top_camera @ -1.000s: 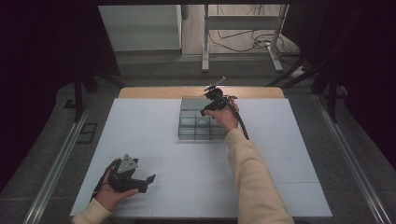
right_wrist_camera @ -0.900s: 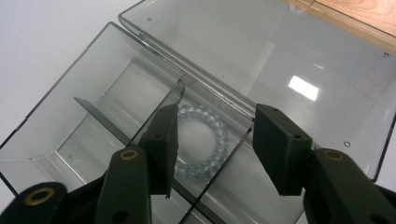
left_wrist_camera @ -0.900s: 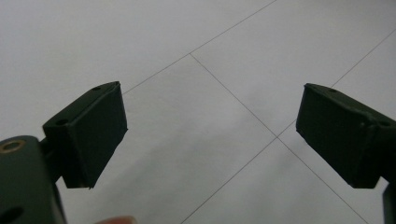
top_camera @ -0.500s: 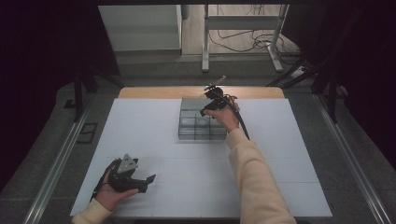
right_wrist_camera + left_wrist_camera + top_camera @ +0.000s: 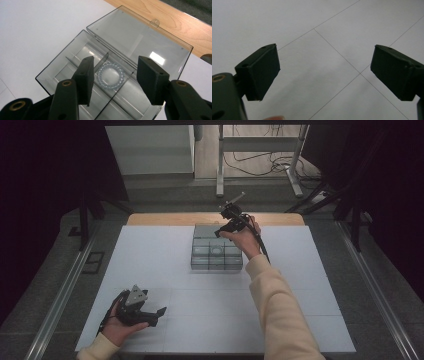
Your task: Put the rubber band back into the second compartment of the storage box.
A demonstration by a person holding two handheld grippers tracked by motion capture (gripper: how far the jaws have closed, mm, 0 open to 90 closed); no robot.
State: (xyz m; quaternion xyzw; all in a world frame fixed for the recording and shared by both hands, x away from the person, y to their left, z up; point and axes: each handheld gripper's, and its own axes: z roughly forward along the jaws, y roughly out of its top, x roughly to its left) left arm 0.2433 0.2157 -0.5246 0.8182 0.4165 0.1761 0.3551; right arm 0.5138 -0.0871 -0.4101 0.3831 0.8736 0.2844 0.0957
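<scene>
High view: your right claw (image 5: pixel 223 227) hangs over the far part of a clear compartment box (image 5: pixel 216 254), which sits on the white desk (image 5: pixel 300 285) toward its far edge.
Right gripper view: your right claw (image 5: pixel 113 75) is spread wide and holds nothing; between its jaws, lower down, a pale blue beaded bracelet (image 5: pixel 110 75) lies flat in one compartment of the box (image 5: pixel 65 72), touching neither jaw.
Lid: the box's clear lid (image 5: pixel 140 42) is folded back, toward the desk's wooden edge (image 5: pixel 175 22).
Left gripper view: your left claw (image 5: pixel 325 72) is also spread wide and empty, with bare white desk (image 5: pixel 317 62) under it.
Left hand: your left claw (image 5: pixel 150 312) rests near the desk's near left corner, well apart from the box.
</scene>
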